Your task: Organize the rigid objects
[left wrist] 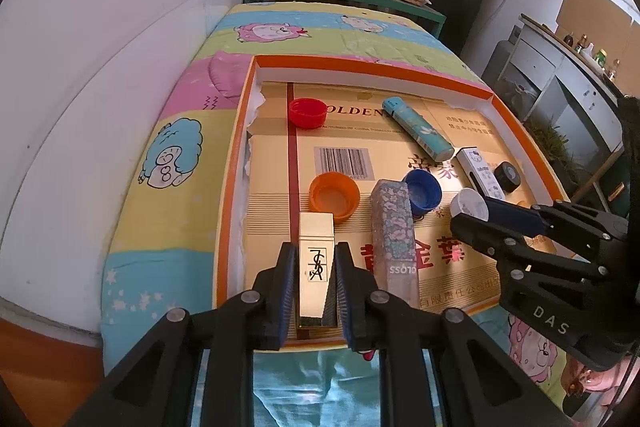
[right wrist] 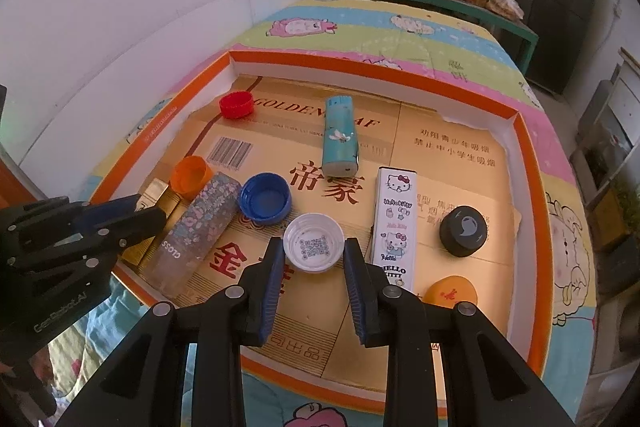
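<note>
Left wrist view: pinching the gold case (left wrist: 316,239) with the left gripper (left wrist: 316,279), pads pressed on its two long sides. Lying lengthwise, that case, left of the blue cap (left wrist: 423,191), beyond the floral tube (left wrist: 394,227) and just nearer than the orange cap (left wrist: 334,195). Cannot tell whether lifted or resting on the tray (left wrist: 360,65).

Right wrist view: pinching the white cap (right wrist: 314,243) with the right gripper (right wrist: 314,259), pads pressed on opposite sides of its rim, open side up. Just right of the blue cap and nearer the camera. Further right of the blue cap: the Kitty box (right wrist: 395,223), then the black cap (right wrist: 463,230). Beyond the blue cap: the teal tube (right wrist: 340,135) and, far left, the red cap (right wrist: 237,105).

Judged as the grasp step of sorting, both grips made, nothing grouped yet. Caps and long cases mixed around the blue cap.

Next, probably: lifting each piece straight up to clear its neighbours, then carrying like to like, for instance the white cap beside the blue cap and the gold case alongside the floral tube. Calls for a firm hold on the shallow cap rim, a level wrist, and keeping the two grippers apart.
</note>
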A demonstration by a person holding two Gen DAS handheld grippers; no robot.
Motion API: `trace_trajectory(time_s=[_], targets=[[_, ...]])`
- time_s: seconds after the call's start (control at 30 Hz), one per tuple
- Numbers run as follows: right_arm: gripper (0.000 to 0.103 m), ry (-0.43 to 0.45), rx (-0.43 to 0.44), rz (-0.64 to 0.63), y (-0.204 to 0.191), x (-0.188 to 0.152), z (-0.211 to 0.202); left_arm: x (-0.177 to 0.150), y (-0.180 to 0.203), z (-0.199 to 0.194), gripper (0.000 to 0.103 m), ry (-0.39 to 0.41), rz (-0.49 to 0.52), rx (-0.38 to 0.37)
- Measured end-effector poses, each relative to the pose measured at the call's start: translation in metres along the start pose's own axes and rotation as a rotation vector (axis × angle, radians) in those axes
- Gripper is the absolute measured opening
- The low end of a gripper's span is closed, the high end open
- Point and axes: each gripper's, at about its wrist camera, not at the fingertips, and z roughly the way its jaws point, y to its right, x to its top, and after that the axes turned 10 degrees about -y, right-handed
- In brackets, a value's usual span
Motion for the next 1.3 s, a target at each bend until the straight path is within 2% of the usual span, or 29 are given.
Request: trace_trajectory(time_s=[0.07,0.13,0.17,0.23,0.57,0.73,1.3], targets=[[0.031,-0.006,-0.002,-0.002,0.0,0.0,0.002,0.0,0.001,0.0,0.024,0.003,0.004,-0.007],[0.031,-0.005,-0.008,-0.005,-0.001,0.0,0.002,-0.001,0.003,-0.001,0.034,0.011,0.013,-0.02],[0.031,-0.005,-0.011,-0.008,-0.001,0.0,0.002,-0.001,0.004,-0.002,0.043,0.017,0.018,-0.019],[0.031,-0.007,-0.014,-0.011,-0.002,-0.001,0.003,-0.002,0.006,-0.002,0.048,0.019,0.023,-0.025],[0.033,-0.003,-0.018,-0.013,-0.004,-0.004,0.001,-0.003,0.006,-0.004,0.05,0.029,0.019,-0.039],[0.033,0.009,-0.024,-0.004,-0.003,-0.006,-0.004,-0.005,0.007,-0.006,0.055,0.035,0.022,-0.04],[0.033,0.066,-0.049,0.04,-0.001,-0.022,-0.034,-0.01,0.012,-0.025,0.056,0.073,0.024,-0.043]])
